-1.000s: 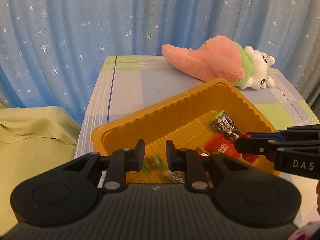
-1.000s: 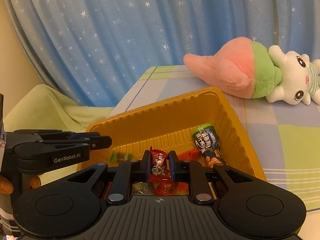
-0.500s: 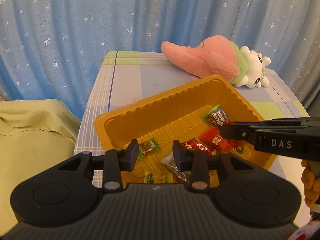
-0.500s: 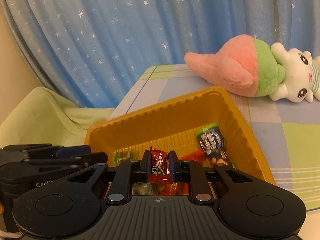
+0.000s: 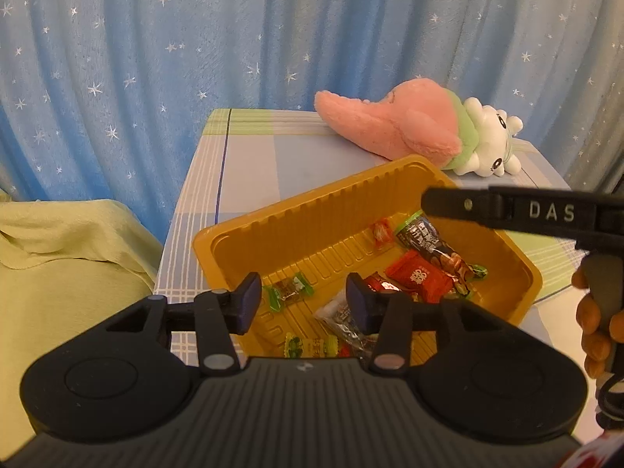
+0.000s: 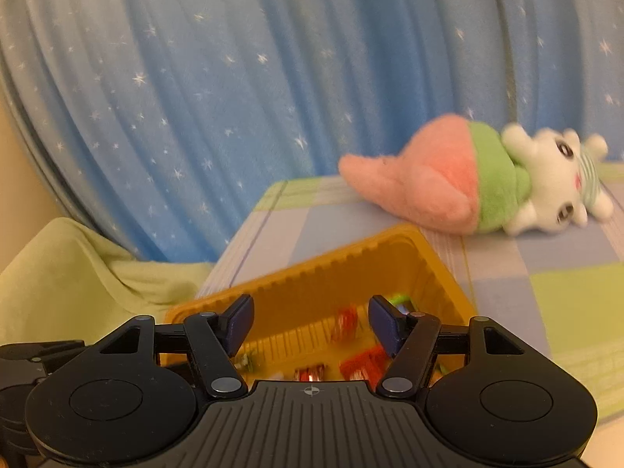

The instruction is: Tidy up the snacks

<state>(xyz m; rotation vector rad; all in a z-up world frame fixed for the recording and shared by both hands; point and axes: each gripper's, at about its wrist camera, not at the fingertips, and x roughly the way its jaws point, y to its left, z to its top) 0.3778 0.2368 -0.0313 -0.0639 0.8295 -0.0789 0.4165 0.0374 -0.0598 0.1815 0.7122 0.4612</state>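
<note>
**A:** So where are we? Looks like the drop-off step: the curtain (image 5: 156,58) hangs behind the checked table (image 5: 249,179), and the ribbed yellow plastic tray (image 5: 312,210) on it holds the snacks, all crinkly foil wrappers.

**B:** Yep. Left gripper (image 5: 300,302) has just been spreading its fingers, nothing between them; the green-ended candy (image 5: 288,290) lies on the tray floor below. Right gripper (image 6: 310,323) has also just been opening, released and empty, and the small red candy (image 6: 347,321) sits blurry in the tray beyond.

**A:** Next move?

**B:** I'd guess pull both back and fetch more. Those wrappers are thin and slippery, so pinch the twisted ends.
</note>
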